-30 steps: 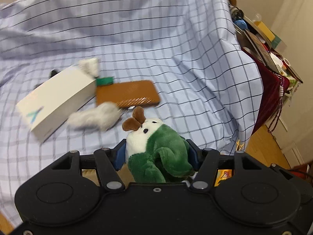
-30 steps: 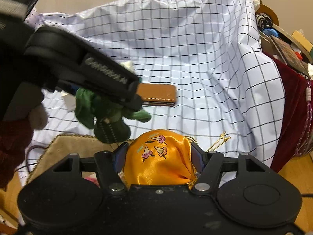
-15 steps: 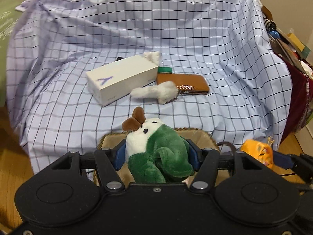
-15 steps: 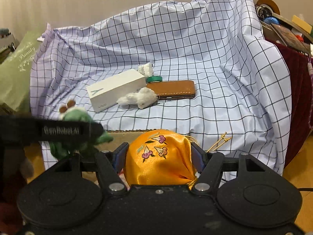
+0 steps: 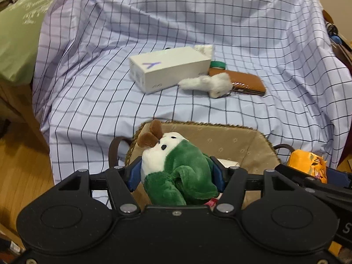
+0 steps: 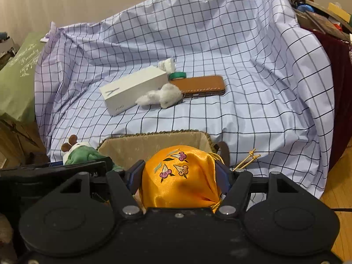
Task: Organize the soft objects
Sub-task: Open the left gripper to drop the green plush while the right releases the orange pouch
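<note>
Each hand-held gripper, left (image 5: 176, 172) and right (image 6: 180, 173), is built of matte black plastic, with two round discs, silver screws and blue finger pads (image 5: 134, 172).

white box (image 5: 169, 67) | brown wallet (image 5: 242, 81) beside | checked sheet (image 5: 242, 33) beneath

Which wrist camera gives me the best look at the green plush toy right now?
The left wrist view: the green plush toy fills the centre, clamped in the left gripper over the basket. The right wrist view shows only its head and shoulder at the lower left edge.
</note>
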{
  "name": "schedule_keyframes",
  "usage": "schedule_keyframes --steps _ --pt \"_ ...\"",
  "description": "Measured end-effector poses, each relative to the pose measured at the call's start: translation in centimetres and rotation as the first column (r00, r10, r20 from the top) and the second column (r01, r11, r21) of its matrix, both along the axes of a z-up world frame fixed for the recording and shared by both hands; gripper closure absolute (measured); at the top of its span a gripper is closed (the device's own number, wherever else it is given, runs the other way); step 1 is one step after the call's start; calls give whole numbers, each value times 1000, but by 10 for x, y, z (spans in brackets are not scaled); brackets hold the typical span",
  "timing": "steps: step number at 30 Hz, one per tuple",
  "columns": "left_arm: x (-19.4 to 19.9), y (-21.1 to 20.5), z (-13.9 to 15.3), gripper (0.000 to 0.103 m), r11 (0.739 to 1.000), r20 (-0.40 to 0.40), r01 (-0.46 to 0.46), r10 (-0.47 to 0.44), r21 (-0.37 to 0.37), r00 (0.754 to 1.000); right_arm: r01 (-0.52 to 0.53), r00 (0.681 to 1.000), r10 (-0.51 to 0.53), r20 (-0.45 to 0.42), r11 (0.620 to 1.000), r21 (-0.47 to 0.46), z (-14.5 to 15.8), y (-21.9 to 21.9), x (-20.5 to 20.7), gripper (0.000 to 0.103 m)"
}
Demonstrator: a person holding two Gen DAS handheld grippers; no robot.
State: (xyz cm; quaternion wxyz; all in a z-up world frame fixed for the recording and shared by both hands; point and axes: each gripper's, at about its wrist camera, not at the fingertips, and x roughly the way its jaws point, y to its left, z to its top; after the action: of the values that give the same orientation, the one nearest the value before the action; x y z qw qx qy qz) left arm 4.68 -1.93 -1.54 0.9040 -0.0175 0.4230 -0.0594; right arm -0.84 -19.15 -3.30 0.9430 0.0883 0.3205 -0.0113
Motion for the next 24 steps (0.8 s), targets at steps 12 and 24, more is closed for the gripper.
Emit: schedule_keyframes --steps 12,24 --pt "-2 1 -13 40 999 -16 -40 40 11 999 4 999 -3 -41 1000 25 -7 -2 5 37" --pt "-5 5 -12 30 998 -11 -57 58 10 998 3 998 -1 -68 1000 26 -10 -1 9 37"
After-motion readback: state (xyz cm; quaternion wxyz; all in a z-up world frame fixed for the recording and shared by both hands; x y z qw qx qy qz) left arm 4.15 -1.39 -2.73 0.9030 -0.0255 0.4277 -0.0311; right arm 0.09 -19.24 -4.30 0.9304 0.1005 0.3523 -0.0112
